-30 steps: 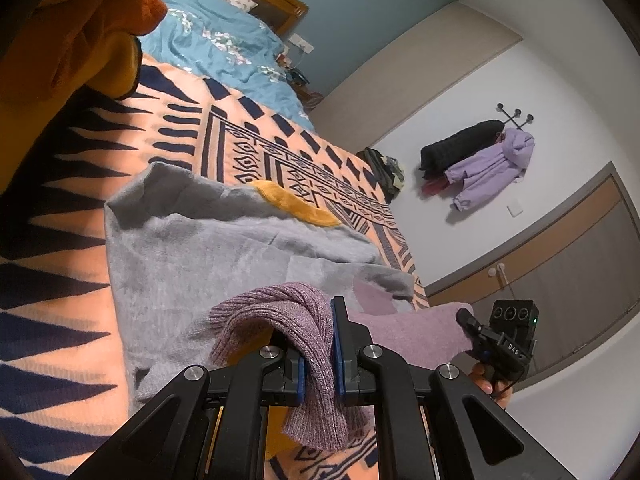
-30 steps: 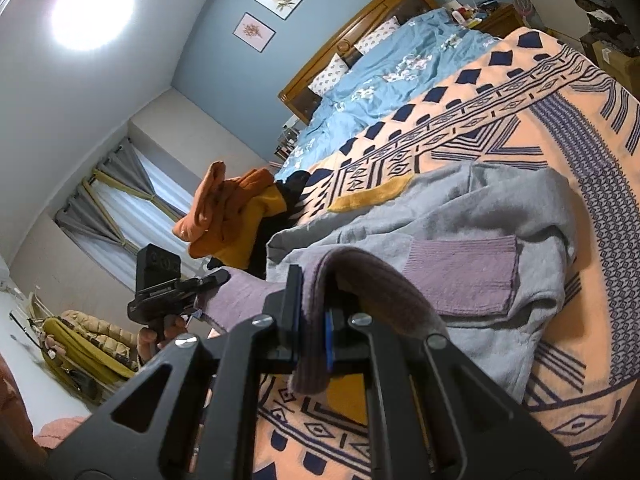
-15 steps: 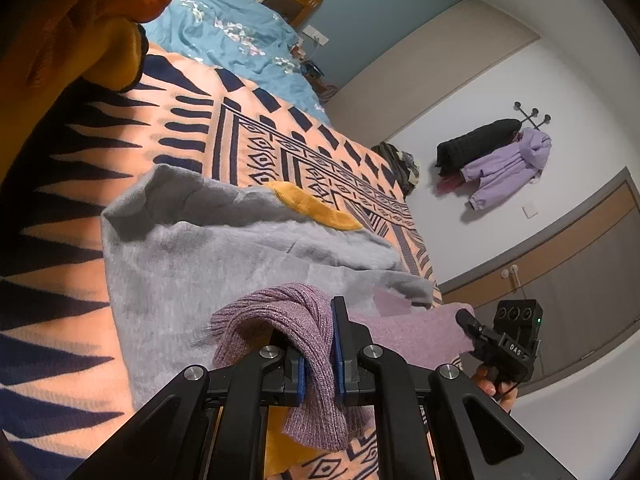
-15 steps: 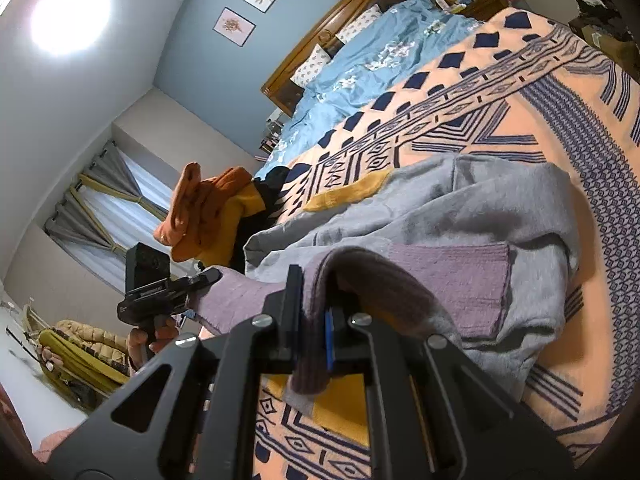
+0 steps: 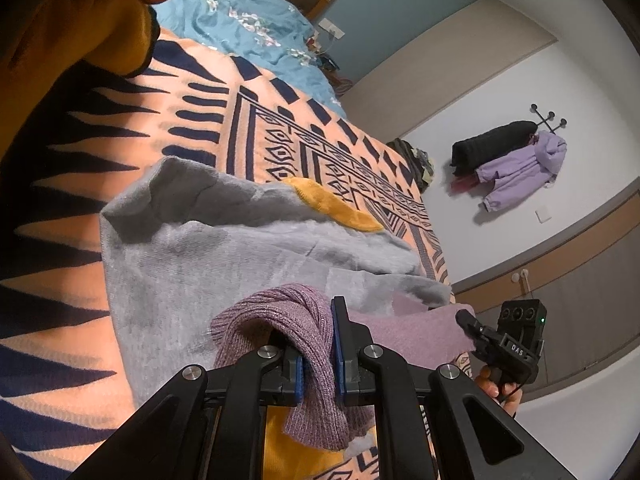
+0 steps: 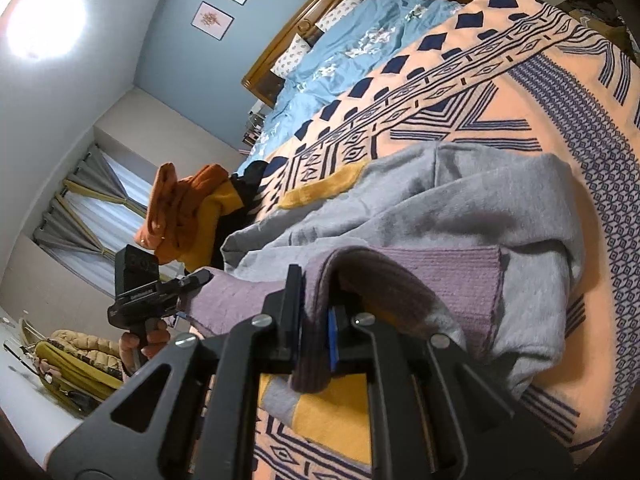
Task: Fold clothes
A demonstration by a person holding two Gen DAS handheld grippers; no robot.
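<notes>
A grey sweater (image 5: 240, 248) with a purple ribbed hem (image 5: 288, 320) and a mustard collar (image 5: 332, 204) lies on the patterned orange blanket (image 5: 120, 140). My left gripper (image 5: 318, 356) is shut on one corner of the purple hem, which drapes over its fingers. In the right wrist view my right gripper (image 6: 316, 340) is shut on the other corner of the hem (image 6: 460, 280), stretched above the grey sweater (image 6: 480, 192). Each gripper shows in the other's view, the right gripper (image 5: 468, 320) and the left gripper (image 6: 200, 278), pinching the hem's ends.
A heap of orange and yellow clothes (image 6: 184, 208) sits at the bed's side, near my left gripper. A blue duvet (image 5: 240, 16) and pillows lie by the wooden headboard. Coats hang on a wall rack (image 5: 516, 160). A person's hand (image 6: 148, 340) holds the left gripper's handle.
Both grippers have carried the purple hem a little forward and lower over the grey body. Their grip on it is unchanged.
</notes>
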